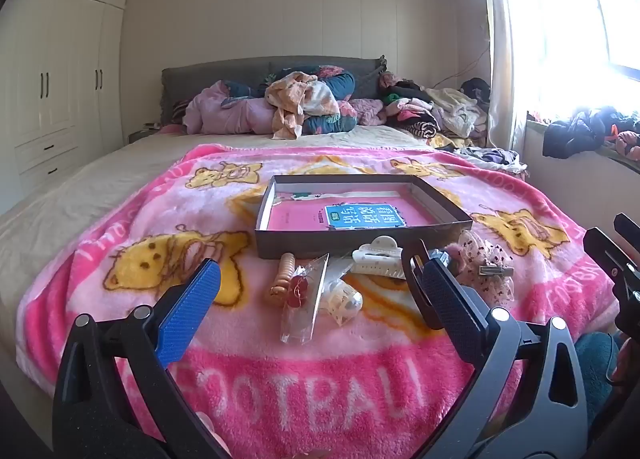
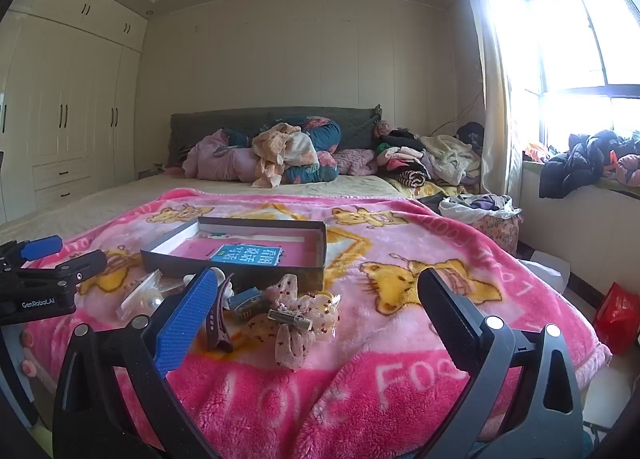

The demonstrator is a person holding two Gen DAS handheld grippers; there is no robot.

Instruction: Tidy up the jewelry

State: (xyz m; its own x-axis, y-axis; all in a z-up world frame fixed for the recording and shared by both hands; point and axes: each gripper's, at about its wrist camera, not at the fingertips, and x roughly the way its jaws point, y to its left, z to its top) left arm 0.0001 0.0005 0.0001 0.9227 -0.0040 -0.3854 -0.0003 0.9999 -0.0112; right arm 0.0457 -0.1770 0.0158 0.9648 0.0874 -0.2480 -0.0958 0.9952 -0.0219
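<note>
Hair accessories heaped on pink blanket (image 1: 120,243) just near side of open box (image 1: 360,247): white claw clip (image 1: 378,257), lace bow clip (image 2: 298,319), dark clip (image 2: 218,319), wooden piece (image 1: 283,275), clear packet (image 1: 304,299). Box holds only a pink book (image 1: 344,215). Left hand-held gripper (image 1: 320,287) and right hand-held gripper (image 2: 320,295) both spread wide, empty, hovering short of pile. Judged: opening step, nothing sorted; next, descend on one piece, close, carry into box.

Pink everywhere, with yellow bears!
Under the left tongs (image 1: 320,287), a pink blanket (image 1: 120,227) with yellow bears and white lettering; ahead, a grey box (image 1: 362,245) holding a pink book (image 1: 348,215) with a teal label; right, a pink dotted bow (image 1: 486,263); between, a white claw clip (image 1: 378,257).
</note>
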